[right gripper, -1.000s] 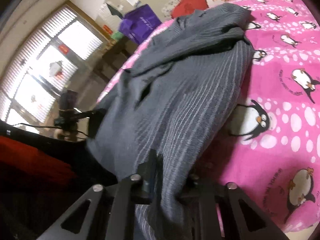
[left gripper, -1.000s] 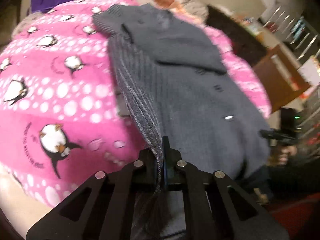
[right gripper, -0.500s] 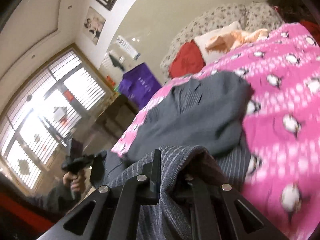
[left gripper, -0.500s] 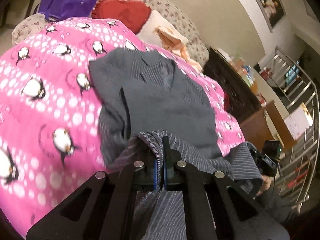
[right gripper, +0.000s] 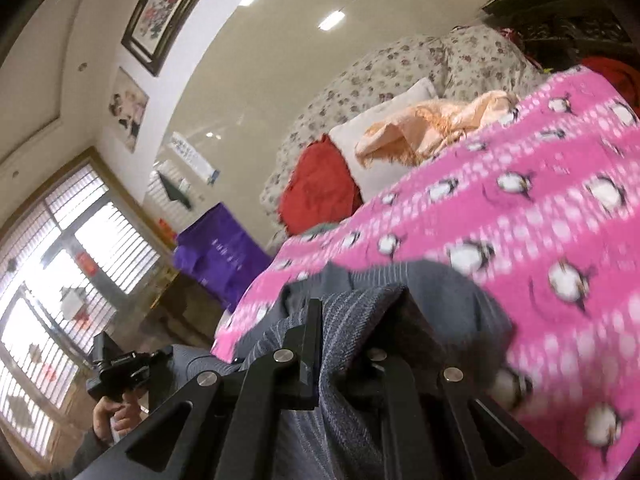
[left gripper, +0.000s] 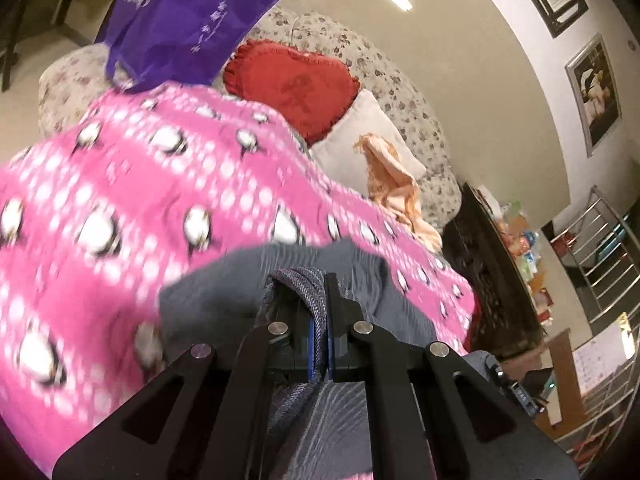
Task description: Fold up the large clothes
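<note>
Two tools [left gripper: 319, 312] [right gripper: 344, 344], one grey garment [left gripper: 224, 292]

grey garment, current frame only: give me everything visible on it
The grey garment is a dark grey, woven-looking fabric with fine pale pinstripes. It lies on the pink penguin blanket, partly blurred. One edge is doubled over and pinched in the shut left gripper; another bunched fold is clamped in the shut right gripper. Both held parts are raised off the blanket, with cloth hanging below the fingers. Its full shape, collar and sleeves cannot be made out.
</note>
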Demonstrator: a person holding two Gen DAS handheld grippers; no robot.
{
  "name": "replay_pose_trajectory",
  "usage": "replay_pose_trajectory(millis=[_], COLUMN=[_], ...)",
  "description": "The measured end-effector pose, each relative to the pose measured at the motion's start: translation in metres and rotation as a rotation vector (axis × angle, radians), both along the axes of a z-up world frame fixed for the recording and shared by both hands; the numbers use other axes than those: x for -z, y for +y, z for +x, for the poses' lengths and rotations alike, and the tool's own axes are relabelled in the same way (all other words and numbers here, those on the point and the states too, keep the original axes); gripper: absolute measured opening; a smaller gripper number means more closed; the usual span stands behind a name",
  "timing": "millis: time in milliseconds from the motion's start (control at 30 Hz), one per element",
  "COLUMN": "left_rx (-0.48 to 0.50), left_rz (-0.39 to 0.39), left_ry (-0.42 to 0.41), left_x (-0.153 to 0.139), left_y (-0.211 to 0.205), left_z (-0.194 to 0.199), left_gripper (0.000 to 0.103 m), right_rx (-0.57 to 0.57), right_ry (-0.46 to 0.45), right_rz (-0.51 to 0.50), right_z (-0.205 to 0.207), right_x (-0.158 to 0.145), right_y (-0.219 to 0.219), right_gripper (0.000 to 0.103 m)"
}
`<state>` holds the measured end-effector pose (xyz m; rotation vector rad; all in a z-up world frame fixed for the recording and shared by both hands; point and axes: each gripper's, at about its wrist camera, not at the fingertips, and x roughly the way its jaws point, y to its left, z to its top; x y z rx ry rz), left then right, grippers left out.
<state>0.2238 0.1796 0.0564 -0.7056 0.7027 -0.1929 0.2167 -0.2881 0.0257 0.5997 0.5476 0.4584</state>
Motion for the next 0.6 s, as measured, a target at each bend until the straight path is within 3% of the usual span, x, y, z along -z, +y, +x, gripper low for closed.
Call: replay_pose_trajectory(millis=[133,300,400,500,600], left_rx=[-0.012,0.033,0.060,0.088,0.118], left_rz=[0.096,0.262,0.277,0.275,0.275], left_ry=[0.016,0.163,0.205,0.200,0.200], left_x=[0.009,0.072,0.099,0.103,0.094], left_y=[-0.005,-0.017,-0.016,-0.013,-0.008], left_z=[0.037,0.070,0.070,0.065,0.054], left_gripper=[0.003,0.004,0.006,0.007,0.007], right_rx=[0.036,0.050,0.066,0.055,0.025], right_ry=[0.077,0.260,0.310,0.351,0.387], right_rz=[0.000,-0.004,0.075,0.196,0.219], right_z=[0.045,0.085,0.091,0.090,0.084], right_x=[0.006,0.056,0.078,0.088,0.080], right_y=[0.000,-0.004,-0.013,-0.024,-0.030], right_gripper=[0.006,0.006,0.006,0.012,0.027])
